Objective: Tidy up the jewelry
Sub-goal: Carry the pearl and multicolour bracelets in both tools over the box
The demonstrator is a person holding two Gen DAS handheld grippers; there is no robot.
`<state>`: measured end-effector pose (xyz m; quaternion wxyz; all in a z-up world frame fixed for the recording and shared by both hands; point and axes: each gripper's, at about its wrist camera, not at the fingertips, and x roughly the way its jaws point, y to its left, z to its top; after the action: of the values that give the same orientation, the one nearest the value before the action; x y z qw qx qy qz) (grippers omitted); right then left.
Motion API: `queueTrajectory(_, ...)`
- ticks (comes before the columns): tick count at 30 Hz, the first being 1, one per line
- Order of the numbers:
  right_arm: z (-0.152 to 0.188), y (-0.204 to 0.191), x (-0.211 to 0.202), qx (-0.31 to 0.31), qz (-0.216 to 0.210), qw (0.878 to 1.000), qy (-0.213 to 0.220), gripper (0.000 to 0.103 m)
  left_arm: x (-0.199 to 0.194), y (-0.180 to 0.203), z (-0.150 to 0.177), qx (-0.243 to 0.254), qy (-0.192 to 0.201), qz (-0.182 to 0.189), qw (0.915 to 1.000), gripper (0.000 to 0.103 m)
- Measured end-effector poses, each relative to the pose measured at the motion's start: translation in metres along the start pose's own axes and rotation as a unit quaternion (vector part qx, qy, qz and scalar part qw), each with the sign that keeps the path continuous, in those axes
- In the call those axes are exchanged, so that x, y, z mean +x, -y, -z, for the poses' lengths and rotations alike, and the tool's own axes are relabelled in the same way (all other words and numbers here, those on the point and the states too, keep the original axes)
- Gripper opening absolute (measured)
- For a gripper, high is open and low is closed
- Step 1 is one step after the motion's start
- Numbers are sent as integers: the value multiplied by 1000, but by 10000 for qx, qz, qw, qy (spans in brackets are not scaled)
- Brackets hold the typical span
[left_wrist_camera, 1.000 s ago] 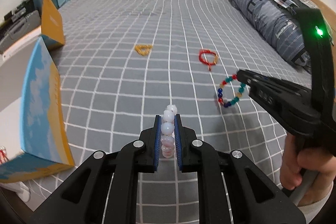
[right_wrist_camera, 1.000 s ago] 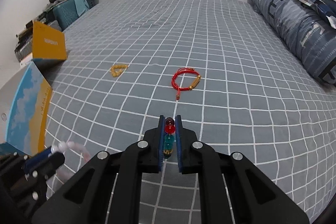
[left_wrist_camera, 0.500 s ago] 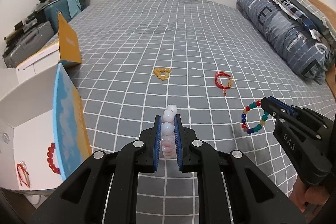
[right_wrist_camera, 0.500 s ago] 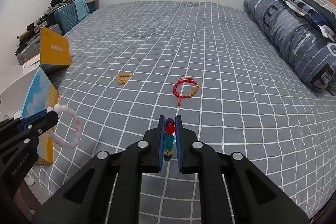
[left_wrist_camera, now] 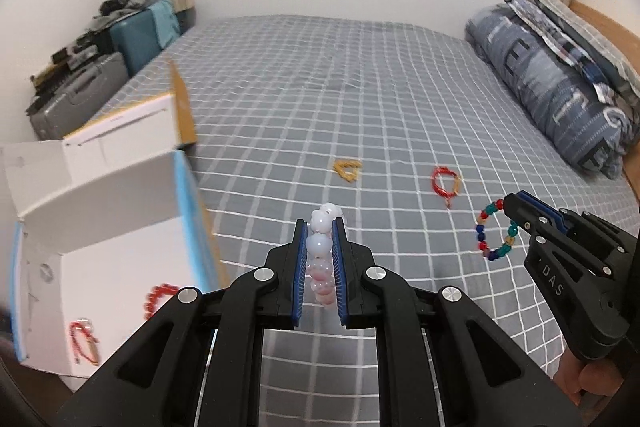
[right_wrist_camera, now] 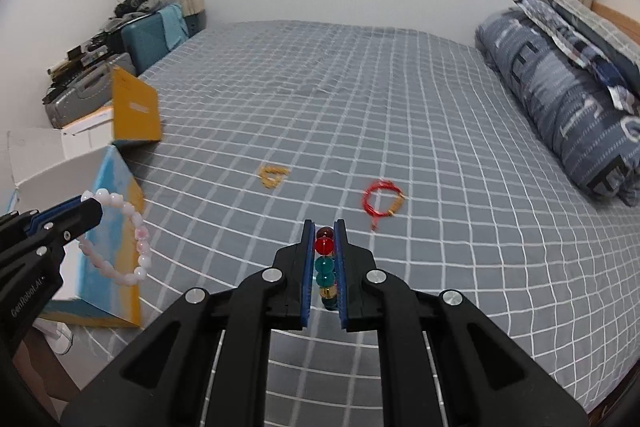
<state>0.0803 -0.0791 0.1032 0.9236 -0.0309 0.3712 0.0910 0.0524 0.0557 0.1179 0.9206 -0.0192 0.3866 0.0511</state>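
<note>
Both grippers have risen off the bed (left_wrist_camera: 280,107), the left gripper (left_wrist_camera: 320,223) jaws clenched on the pink bracelet (left_wrist_camera: 322,247), the right gripper (right_wrist_camera: 324,227) jaws on the multicoloured bracelet (right_wrist_camera: 325,259); each should clear the white box (left_wrist_camera: 120,251) wall at the bed's left edge before releasing.

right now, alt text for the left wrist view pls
Left tongs shut on a pale pink bead bracelet above a grey checked bed; right tongs hold a multicoloured bead bracelet. An open white box sits left.
</note>
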Motion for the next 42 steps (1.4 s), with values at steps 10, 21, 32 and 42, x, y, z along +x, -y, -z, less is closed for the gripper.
queueTrajectory(10,-41,-88,-29,-232,-455,9985,193,9,-46,-104,-13,-544,113,-570,9968,12)
queueTrajectory(21,-45,-216,-39,-908,-995,9906,232,9,-63,-210,9,-1085,-75,-1152,9874,12)
queueTrajectory(32,-1,-308,1,-1449,-1299,9804,-316,9,-27,-277,55,-1406,-642,-1418,9778,12)
queueTrajectory(42,25,-332,43,-1774,-1240,9724,-871,9,4,-284,71,-1435,-972,-1425,9745,12)
